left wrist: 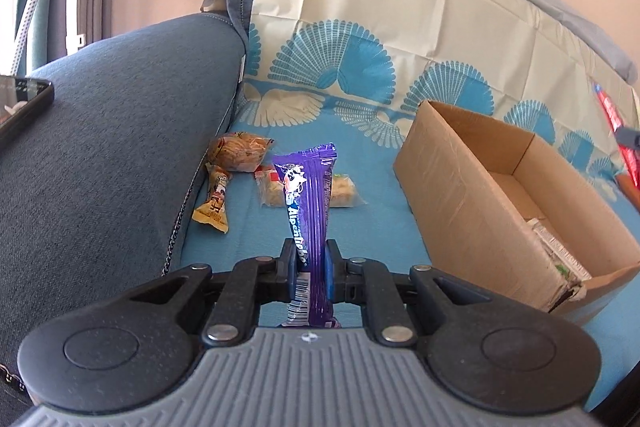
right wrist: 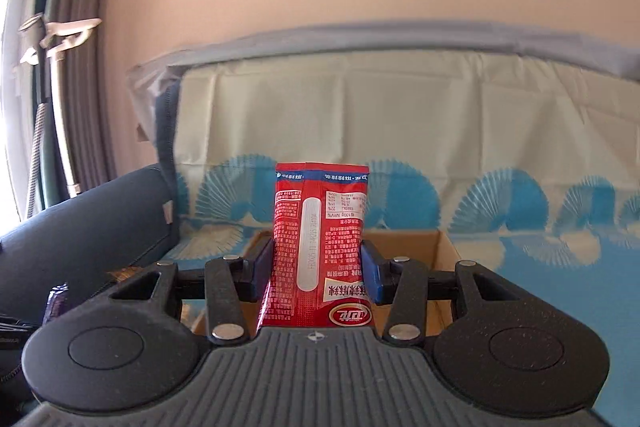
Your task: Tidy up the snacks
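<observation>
On the far left of the left wrist view, one dark phone [left wrist: 22, 103] lies on the blue sofa arm [left wrist: 120, 131]. Right of the arm, three loose snacks rest on the blue patterned cover [left wrist: 360, 131]: one round brown-wrapped pastry [left wrist: 238, 157] against the arm, one narrow tan stick packet [left wrist: 214, 205] just nearer than it, and one clear-wrapped pale bar [left wrist: 344, 191] partly hidden behind the held packet. At centre the left gripper [left wrist: 311, 267] is clenched on one purple snack packet [left wrist: 306, 203], which stands upright between its blue pads, clear of the cover. To the right sits one open cardboard box [left wrist: 452, 195] holding at least one pale, printed packet [left wrist: 560, 255] in its near corner; how many lie inside cannot be told. At the far right edge a strip of the red packet [left wrist: 622, 139] shows.

From the right wrist view, the right gripper [right wrist: 316, 267] grasps one red snack packet [right wrist: 318, 247], printed back toward the camera, held upright above the near side of the cardboard box [right wrist: 440, 247]. A sliver of the purple packet [right wrist: 56, 303] appears low at the left.
</observation>
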{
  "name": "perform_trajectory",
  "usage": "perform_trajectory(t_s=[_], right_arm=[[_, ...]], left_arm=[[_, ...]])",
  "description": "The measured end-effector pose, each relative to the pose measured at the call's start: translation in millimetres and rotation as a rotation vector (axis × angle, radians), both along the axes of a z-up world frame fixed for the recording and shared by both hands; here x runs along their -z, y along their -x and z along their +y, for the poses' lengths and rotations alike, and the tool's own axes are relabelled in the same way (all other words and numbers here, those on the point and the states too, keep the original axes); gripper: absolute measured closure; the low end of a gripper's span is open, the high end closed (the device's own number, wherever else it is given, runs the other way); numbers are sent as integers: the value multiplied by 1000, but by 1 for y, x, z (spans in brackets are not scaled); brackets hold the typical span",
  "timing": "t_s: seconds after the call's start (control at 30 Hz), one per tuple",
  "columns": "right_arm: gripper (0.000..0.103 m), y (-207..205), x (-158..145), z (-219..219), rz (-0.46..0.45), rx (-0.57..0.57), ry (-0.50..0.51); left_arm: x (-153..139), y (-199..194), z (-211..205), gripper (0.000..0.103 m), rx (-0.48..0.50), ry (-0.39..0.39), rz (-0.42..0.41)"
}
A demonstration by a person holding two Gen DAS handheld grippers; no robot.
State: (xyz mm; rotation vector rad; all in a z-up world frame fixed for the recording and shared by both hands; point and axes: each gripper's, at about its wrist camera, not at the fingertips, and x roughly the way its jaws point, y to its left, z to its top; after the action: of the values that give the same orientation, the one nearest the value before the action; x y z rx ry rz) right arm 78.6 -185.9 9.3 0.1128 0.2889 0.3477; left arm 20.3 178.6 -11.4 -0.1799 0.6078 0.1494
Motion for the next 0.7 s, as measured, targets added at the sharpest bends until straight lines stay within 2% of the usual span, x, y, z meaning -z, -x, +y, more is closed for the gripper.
perform_trajectory(t_s=[0.07, 0.13, 0.27, 0.43, 0.53, 0.7], right_arm=[[55, -8, 9, -9, 68, 53, -46], [55, -13, 8, -16, 58, 71, -94], [55, -15, 12, -24, 19, 130, -89], [55, -22, 21, -41, 62, 188, -106], [55, -26, 23, -51, 77, 211, -129], [55, -31, 25, -61, 87, 237, -162]], left_arm=[[1, -1, -6, 89, 15, -35, 7], [1, -2, -14, 89, 25, -79, 4], [-4, 3, -34, 89, 58, -171, -23], [-20, -2, -48, 89, 30, -82, -32], [-38, -12, -66, 89, 44, -68, -73], [-77, -36, -111, 89, 130, -74, -170]])
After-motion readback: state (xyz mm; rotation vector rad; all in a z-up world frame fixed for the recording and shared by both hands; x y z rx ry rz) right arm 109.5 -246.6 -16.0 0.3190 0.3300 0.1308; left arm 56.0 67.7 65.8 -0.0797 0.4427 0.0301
